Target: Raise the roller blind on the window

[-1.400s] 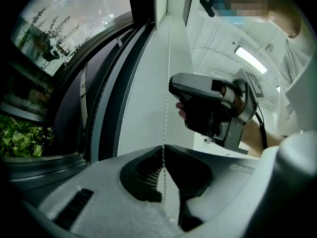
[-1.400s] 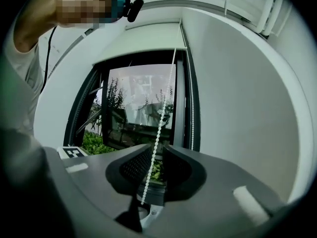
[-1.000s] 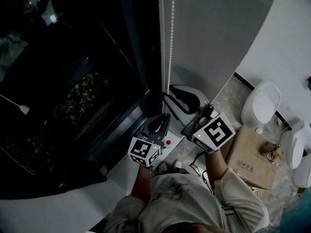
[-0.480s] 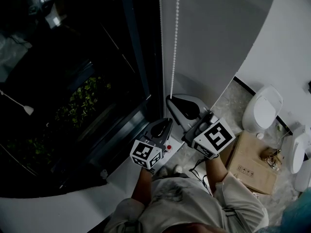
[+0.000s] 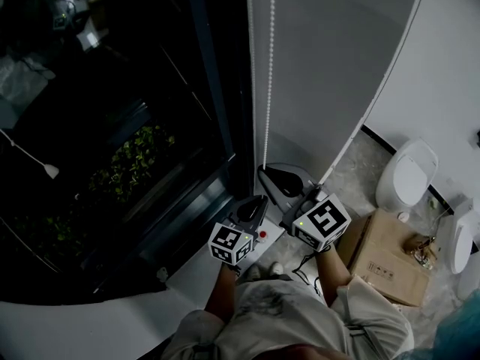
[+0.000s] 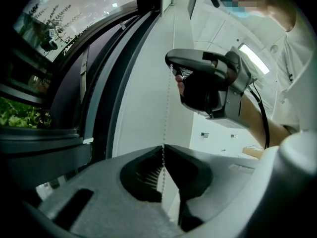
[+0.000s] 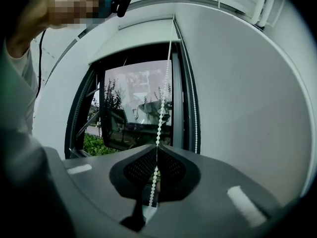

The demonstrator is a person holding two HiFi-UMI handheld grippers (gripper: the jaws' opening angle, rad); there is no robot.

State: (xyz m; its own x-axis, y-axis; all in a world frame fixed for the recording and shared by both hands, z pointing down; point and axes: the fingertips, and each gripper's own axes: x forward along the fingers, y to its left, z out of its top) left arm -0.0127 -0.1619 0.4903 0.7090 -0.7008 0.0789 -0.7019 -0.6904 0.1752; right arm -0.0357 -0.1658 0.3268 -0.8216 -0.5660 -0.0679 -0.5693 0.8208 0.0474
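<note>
A white bead chain (image 5: 268, 66) hangs straight down beside the dark window (image 5: 135, 88), against a grey surface (image 5: 330, 58). My right gripper (image 5: 264, 171) is shut on the chain's lower part; in the right gripper view the beads (image 7: 159, 113) run up from between its closed jaws (image 7: 156, 148). My left gripper (image 5: 259, 199) sits just below and to the left. It is also shut on the chain (image 6: 166, 108), which passes from its jaws (image 6: 162, 148) up to the right gripper (image 6: 171, 67). Above the glass there is a pale panel (image 7: 138, 33); I cannot tell whether it is the blind.
Green plants (image 5: 127, 163) show outside, beyond the glass. A dark window frame (image 5: 225, 88) stands left of the chain. On the stone floor to the right are a white toilet (image 5: 405, 175) and a cardboard box (image 5: 382, 257). The person's torso (image 5: 285, 313) is directly below the grippers.
Both grippers have moved down along the chain toward the person, the right one more. They stay close together and shut on the beads.
</note>
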